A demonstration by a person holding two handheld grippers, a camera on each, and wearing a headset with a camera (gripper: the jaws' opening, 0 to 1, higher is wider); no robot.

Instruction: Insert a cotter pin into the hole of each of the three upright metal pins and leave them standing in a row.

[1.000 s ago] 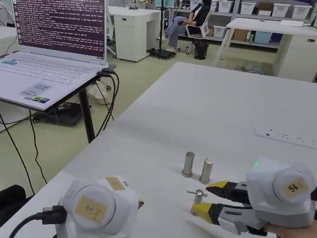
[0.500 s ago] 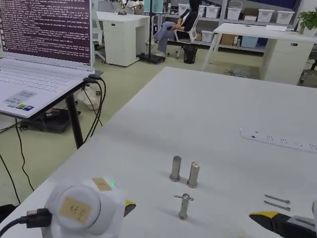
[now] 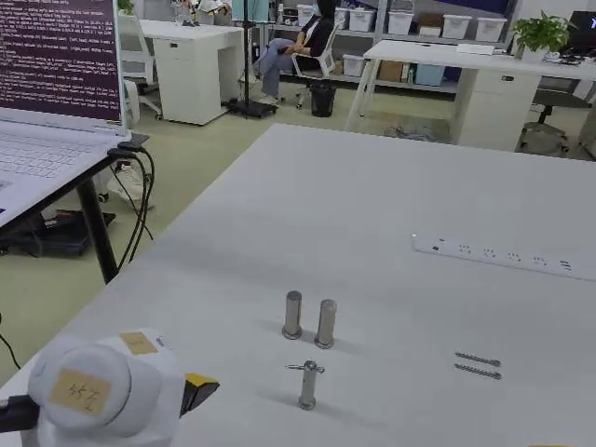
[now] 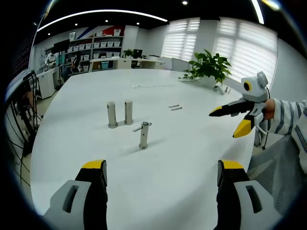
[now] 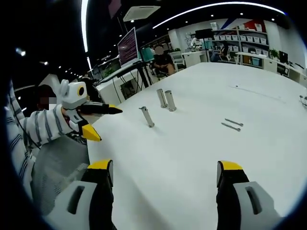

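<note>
Since the two loose cotter pins [image 3: 478,365], lying flat on the table [image 3: 372,205] right of the upright metal pins [image 3: 323,323], look thin, light and probably slippery, I'd pinch one mid-shank, left gripper [image 4: 162,165] and right gripper [image 5: 163,165] both spread empty.

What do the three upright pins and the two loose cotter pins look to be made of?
The upright pins look like steel or a similar metal: satin grey, with soft bright streaks down their rounded sides. The loose cotter pins seem to be thin grey metal wire, though they are too small to judge the finish.
</note>
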